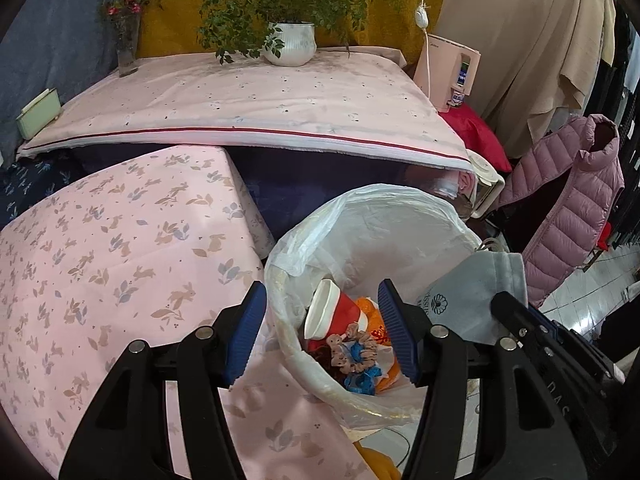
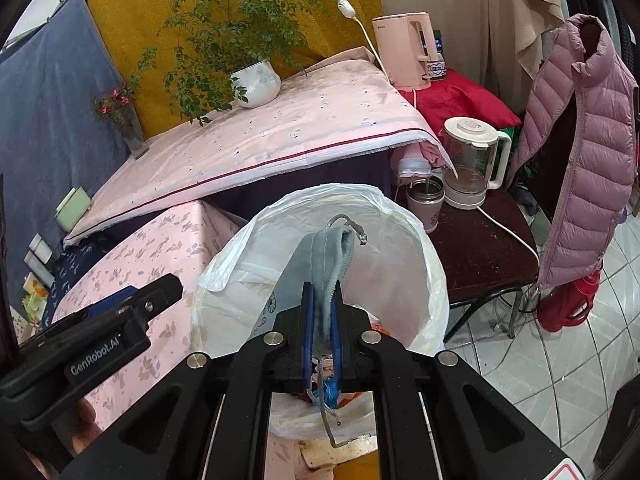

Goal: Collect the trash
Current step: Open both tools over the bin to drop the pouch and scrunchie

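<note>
A bin lined with a white plastic bag (image 1: 360, 216) stands beside the low table. Inside it lie a red and white paper cup (image 1: 336, 312), a pink scrunchie (image 1: 356, 348) and orange wrappers (image 1: 372, 312). My left gripper (image 1: 320, 292) hangs open over the bin's mouth, with nothing between its blue pads. My right gripper (image 2: 323, 292) is shut on a grey-blue face mask (image 2: 320, 256), held above the bin's rim (image 2: 432, 264). From the left wrist view the mask (image 1: 476, 292) shows at the right, over the bin's edge.
A low table with a pink rabbit cloth (image 1: 120, 260) lies left of the bin. Behind it a higher table (image 1: 260, 96) carries a potted plant (image 1: 290, 42) and a vase (image 1: 128, 48). To the right are a glass jug (image 2: 472, 160), a pink jacket (image 2: 584, 152) and tiled floor.
</note>
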Demonstrator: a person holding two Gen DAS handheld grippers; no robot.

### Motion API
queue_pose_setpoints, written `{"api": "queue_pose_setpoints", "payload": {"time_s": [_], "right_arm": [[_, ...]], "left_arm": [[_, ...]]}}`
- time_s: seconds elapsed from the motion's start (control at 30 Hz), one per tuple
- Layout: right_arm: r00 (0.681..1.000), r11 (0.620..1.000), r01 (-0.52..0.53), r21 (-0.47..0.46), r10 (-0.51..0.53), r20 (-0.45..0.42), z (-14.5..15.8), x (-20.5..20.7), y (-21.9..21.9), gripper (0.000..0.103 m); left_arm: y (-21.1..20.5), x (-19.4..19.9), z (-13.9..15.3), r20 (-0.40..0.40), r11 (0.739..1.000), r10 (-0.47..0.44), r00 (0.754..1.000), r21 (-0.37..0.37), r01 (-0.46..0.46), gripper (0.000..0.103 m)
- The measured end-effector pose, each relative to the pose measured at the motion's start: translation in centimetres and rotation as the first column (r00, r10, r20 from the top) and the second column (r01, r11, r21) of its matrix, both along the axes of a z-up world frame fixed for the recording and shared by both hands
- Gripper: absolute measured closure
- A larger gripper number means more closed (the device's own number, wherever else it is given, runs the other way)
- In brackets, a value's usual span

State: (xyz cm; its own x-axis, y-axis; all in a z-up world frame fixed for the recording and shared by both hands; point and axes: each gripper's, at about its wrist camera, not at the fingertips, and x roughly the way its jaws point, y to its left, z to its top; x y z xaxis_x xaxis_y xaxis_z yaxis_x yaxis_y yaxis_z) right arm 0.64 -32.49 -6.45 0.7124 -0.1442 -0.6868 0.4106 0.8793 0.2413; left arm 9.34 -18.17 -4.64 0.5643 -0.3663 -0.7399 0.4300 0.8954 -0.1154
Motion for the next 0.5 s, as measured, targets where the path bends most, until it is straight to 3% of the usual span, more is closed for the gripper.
{"api": "queue_pose_setpoints", "payload": {"time_s": [0.27, 0.37, 0.5], "right_arm": [[0.998, 0.998, -0.05, -0.038, 0.048, -0.051, -0.1, 2.0, 1.5, 0.094], [0.996, 0.998, -0.052, -0.046, 0.049, -0.07, -0.2, 2.6, 1.8, 0.089], [0.994, 0.996, -0.064, -0.057, 0.059, -0.087, -0.1, 3.1, 2.2, 0.088]], "left_arm": [[1.8, 0.1, -0.7, 0.008, 0.997, 0.063, 0.998, 0.047, -0.063, 0.048], [2.3, 0.0, -0.8, 0.014, 0.995, 0.077, 0.997, 0.061, -0.078, 0.048], [3.1, 0.0, -0.9, 0.001, 0.994, 0.095, 0.995, 0.062, -0.095, 0.042]]}}
